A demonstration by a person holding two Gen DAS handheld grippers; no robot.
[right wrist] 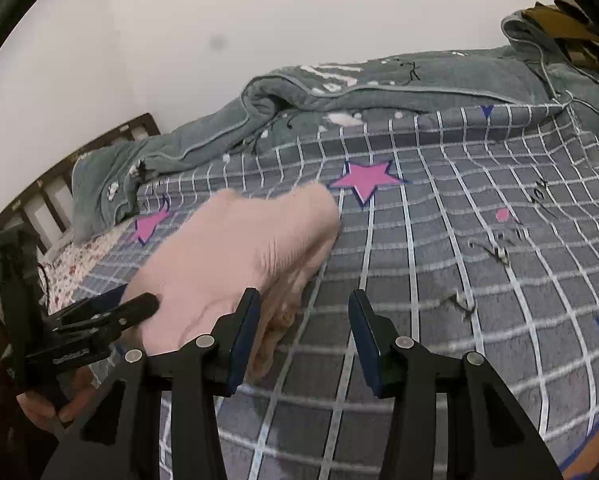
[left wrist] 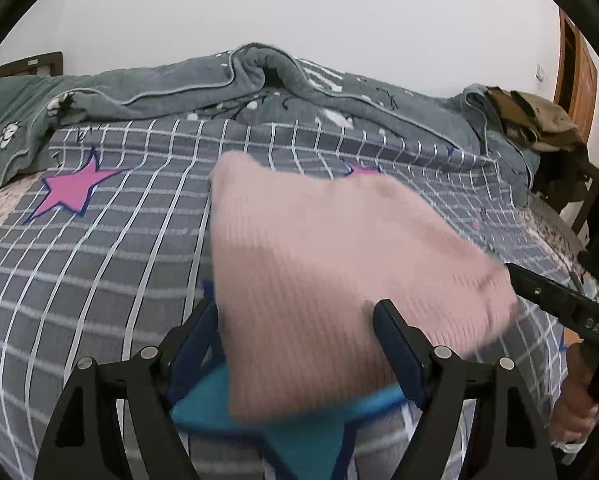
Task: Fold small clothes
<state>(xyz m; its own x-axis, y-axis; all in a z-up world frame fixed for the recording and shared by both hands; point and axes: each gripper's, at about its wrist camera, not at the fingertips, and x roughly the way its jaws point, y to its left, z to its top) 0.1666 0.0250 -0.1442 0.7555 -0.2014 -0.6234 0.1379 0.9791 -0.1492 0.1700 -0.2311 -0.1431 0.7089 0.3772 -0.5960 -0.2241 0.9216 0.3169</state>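
Left wrist view: the pink knit garment [left wrist: 339, 272] lies on the checked bedspread [left wrist: 99, 280], already doubled into a compact shape, its near edge between the spread jaws of the left gripper [left wrist: 299, 344], which grasp nothing. Right wrist view: the right gripper [right wrist: 303, 340] hangs part-open and empty over bare bedspread, just beside the garment's loose layered edge. By my reading, one last fold or tidy-up remains

Pink ribbed knit garment [left wrist: 339, 256], bunched on bed
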